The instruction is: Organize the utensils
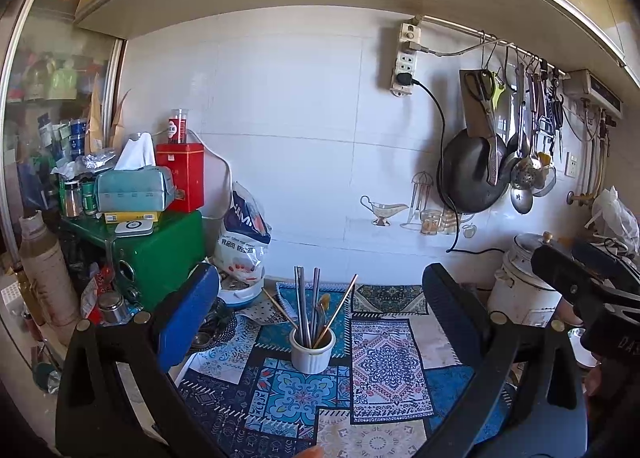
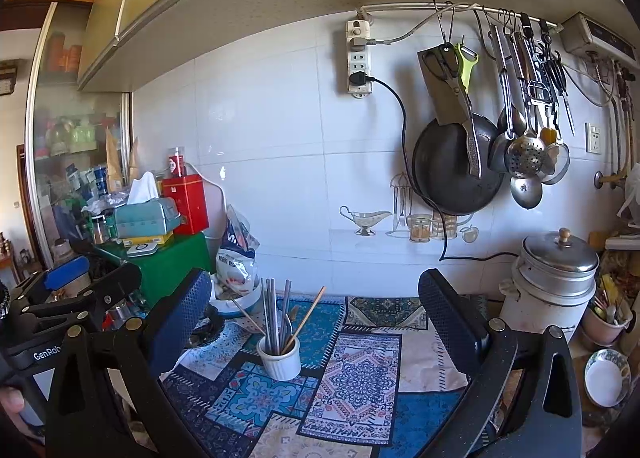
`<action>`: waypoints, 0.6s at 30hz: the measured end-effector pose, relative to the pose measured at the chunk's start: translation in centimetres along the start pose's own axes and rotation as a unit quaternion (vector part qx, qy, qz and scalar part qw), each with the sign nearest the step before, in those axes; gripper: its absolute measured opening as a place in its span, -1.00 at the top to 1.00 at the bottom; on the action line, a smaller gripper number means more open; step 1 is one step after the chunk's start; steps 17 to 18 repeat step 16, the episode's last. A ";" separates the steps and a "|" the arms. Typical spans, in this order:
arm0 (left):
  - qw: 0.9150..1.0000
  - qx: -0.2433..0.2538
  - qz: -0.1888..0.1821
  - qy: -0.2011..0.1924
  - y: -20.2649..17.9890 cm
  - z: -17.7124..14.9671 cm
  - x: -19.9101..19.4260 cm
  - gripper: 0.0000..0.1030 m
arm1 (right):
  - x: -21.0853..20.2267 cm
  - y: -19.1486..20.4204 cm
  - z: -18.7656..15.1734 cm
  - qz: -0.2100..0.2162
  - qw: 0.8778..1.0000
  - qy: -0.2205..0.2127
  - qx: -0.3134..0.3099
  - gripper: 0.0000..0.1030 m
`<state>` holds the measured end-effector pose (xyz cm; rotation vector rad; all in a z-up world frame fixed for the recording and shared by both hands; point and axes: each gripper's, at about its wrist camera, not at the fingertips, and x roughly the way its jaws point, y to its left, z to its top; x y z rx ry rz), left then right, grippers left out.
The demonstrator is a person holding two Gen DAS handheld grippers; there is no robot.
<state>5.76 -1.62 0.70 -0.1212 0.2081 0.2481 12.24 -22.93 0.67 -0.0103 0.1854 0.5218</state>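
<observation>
A white ribbed cup (image 1: 312, 354) stands on the patterned mat and holds several metal and wooden chopsticks (image 1: 307, 304) upright. It also shows in the right wrist view (image 2: 279, 360), with the chopsticks (image 2: 276, 314) leaning in it. My left gripper (image 1: 320, 298) is open and empty, raised above the mat with the cup between its fingers in view. My right gripper (image 2: 314, 298) is open and empty, also raised, with the cup below and left of centre. The right gripper's body shows at the right edge of the left wrist view (image 1: 592, 282), and the left gripper's at the left of the right wrist view (image 2: 72, 298).
A patterned mat (image 2: 352, 374) covers the counter. A green box (image 1: 160, 254) stacked with tins and a tissue box stands at left, a white bag (image 1: 244, 242) beside it. A metal steamer pot (image 2: 556, 278) and a plate (image 2: 606, 378) sit at right. A pan and ladles (image 2: 520, 161) hang on the wall.
</observation>
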 end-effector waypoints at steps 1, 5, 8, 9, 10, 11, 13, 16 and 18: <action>1.000 0.000 -0.001 0.001 -0.1 0.0 0.1 -0.99 | 0.0 0.0 0.0 -0.001 1.000 0.000 0.000 -1.00; 1.000 0.004 -0.009 0.005 -0.4 0.0 0.5 -0.99 | 0.3 -0.3 0.0 -0.003 1.000 0.002 0.001 -1.00; 1.000 0.007 -0.007 0.004 -0.7 0.0 0.6 -0.99 | 0.5 -0.5 0.0 -0.003 1.000 0.004 0.002 -1.00; 1.000 0.007 -0.006 0.003 -0.7 0.0 0.7 -0.99 | 0.6 -0.5 0.0 -0.003 1.000 0.004 0.003 -1.00; 1.000 0.008 -0.005 0.003 -0.8 0.0 0.8 -0.99 | 0.7 -0.6 0.0 -0.002 1.000 0.005 0.003 -1.00; 1.000 0.009 -0.004 0.003 -0.9 0.0 0.8 -0.99 | 0.8 -0.6 0.0 -0.002 1.000 0.006 0.003 -1.00; 1.000 0.010 -0.001 0.003 -0.9 -0.1 1.0 -0.99 | 1.1 -0.7 0.0 0.001 1.000 0.008 0.003 -1.00; 1.000 0.013 0.003 0.007 -0.7 -0.2 1.6 -0.99 | 1.8 -0.7 0.0 0.003 1.000 0.012 0.003 -1.00; 1.000 0.013 0.003 0.007 -0.7 -0.2 1.6 -0.99 | 1.8 -0.7 0.0 0.003 1.000 0.012 0.003 -1.00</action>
